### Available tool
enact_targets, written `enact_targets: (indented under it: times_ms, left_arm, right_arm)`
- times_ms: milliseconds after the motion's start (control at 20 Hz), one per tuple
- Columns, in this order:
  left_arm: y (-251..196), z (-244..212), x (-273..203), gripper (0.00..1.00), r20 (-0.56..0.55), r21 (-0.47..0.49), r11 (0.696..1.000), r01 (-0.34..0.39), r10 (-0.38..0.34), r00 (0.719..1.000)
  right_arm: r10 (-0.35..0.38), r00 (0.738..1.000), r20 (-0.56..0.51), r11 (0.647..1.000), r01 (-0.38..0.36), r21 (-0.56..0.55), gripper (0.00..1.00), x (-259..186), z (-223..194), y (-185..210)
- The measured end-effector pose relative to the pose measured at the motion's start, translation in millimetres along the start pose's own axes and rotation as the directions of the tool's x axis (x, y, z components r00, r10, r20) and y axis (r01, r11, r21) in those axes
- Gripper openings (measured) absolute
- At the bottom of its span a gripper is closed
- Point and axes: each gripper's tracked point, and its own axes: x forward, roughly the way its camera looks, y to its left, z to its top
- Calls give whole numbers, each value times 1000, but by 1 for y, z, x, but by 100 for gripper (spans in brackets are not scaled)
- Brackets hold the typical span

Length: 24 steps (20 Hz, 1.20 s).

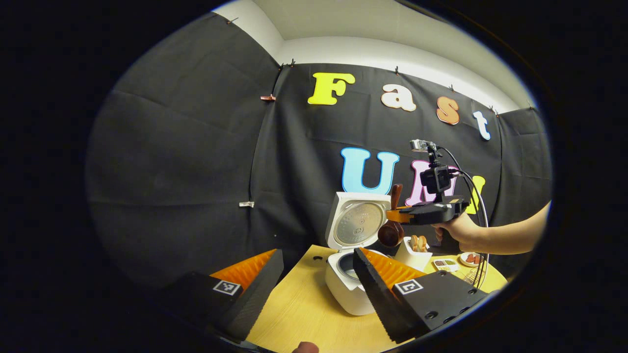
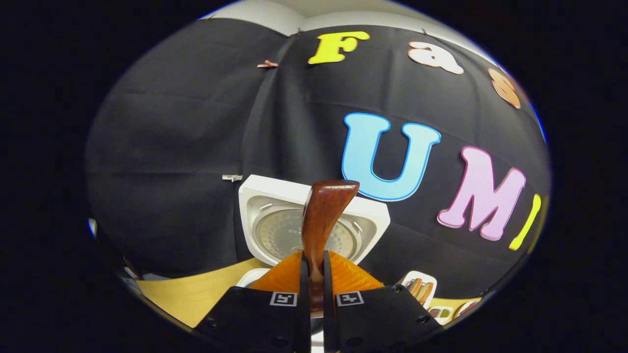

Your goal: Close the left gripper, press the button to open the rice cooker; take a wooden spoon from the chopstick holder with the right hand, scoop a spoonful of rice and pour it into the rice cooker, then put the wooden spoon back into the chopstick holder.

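Right gripper [image 1: 392, 214], seen in the left gripper view, is clamped on the wooden spoon [image 1: 392, 223], bowl hanging down, above the chopstick holder [image 1: 411, 253] near the tabletop's [image 1: 299, 309] far edge. The rice cooker [image 1: 351, 289] stands open beside it, lid raised. Left gripper [image 1: 316, 287] is spread wide, holding nothing.

In the right gripper view, both fingers [image 2: 300, 289] of the right gripper [image 2: 314, 289] pinch the wooden spoon [image 2: 321, 220] handle, upright.

Judgement: the spoon looks stiff, light and smooth; the mid-handle grip suits it, though polish may let it twist.
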Motion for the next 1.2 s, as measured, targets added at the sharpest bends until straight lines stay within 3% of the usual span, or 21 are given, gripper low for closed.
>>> enact_targets:
  times_ms: [200,300,350,400,850,1200]
  left_arm:
    - [-9,2,-4,98,2,2,1000,4,-4,1000]
    - [-17,2,-6,98,3,5,1000,8,-8,1000]
    - [-22,2,-8,98,5,10,1000,11,-11,1000]
    - [-26,2,-10,98,6,15,1000,14,-14,1000]
    - [-70,6,-10,98,5,15,998,55,-55,998]
    - [-115,4,0,98,1,28,996,83,-83,997]
  right_arm:
    - [13,1000,-5,958,-11,286,14,-19,-3,-21]
    - [14,1000,11,929,-18,369,14,-35,-5,-36]
    - [12,1000,18,917,-18,399,10,-45,-5,-45]
    - [5,1000,28,907,-16,420,14,-56,-5,-55]
    - [-157,984,88,875,97,474,14,-174,-20,-190]
    - [-320,947,37,832,262,489,14,-260,-79,-308]
